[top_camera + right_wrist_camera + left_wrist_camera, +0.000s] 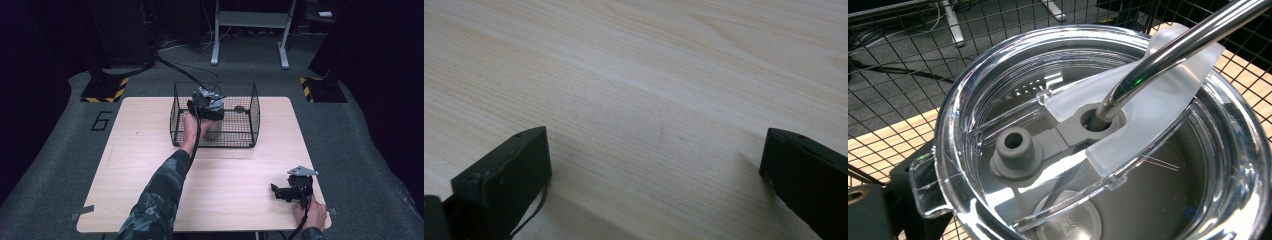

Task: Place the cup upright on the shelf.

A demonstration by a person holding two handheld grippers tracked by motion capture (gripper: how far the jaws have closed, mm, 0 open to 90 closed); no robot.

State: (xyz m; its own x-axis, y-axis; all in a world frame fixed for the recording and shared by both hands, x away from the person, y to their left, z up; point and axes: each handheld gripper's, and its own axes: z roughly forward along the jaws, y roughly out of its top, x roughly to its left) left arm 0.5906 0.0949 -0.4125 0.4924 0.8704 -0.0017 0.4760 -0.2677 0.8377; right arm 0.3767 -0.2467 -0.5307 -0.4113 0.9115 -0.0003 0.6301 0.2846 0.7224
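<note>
A steel tumbler (214, 129) with a clear lid (998, 75) and a metal straw (1173, 45) stands inside a black wire basket (174, 116) at the far middle of the table. My left gripper (209, 113) reaches down into the basket from above and is shut on the tumbler's top. One black jaw presses the lid's rim at the lower left of the left gripper view; the lid hides the other jaw. My right gripper (276, 192) rests low over the table's near right corner, open, with bare wood between its jaws (654, 175).
The light wooden table (150, 165) is bare in front of the basket. A small dark object (240, 108) lies on the basket floor to the tumbler's right. Metal stand legs (250, 30) and cables are on the floor behind the table.
</note>
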